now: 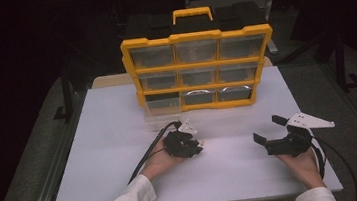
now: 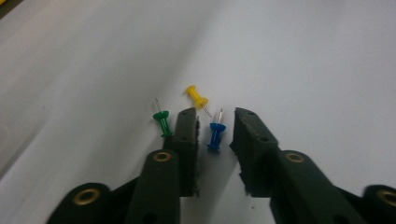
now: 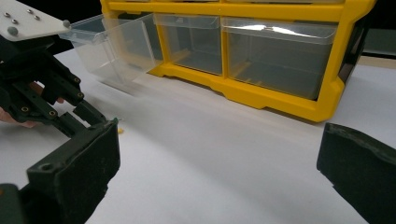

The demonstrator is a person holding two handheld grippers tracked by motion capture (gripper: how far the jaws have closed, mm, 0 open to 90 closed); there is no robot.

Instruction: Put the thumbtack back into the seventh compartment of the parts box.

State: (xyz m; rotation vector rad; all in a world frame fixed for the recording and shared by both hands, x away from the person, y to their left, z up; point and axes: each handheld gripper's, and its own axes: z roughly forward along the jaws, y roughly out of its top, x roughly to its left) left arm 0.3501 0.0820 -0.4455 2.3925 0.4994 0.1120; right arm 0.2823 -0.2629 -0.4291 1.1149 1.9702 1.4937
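Three push pins lie on the white table (image 2: pixel 303 70): a green pin (image 2: pixel 162 123), a yellow pin (image 2: pixel 196 96) and a blue pin (image 2: pixel 216 135). My left gripper (image 2: pixel 215 117) points down at them. The blue pin lies between its jaws with a gap on each side, so the pads do not press on it. The green pin is just outside the left jaw and the yellow pin just beyond its tip. In the high view the left gripper (image 1: pixel 195 146) sits at mid-table. My right gripper (image 1: pixel 269 128) rests to its right, jaws wide open and empty (image 3: pixel 219 154).
A yellow organizer (image 1: pixel 198 70) with clear drawers stands at the table's back. Its bottom-left clear drawer (image 1: pixel 161 118) is pulled out toward the left gripper (image 3: pixel 100 122). Bare white table (image 1: pixel 234 170) lies between and in front of the hands.
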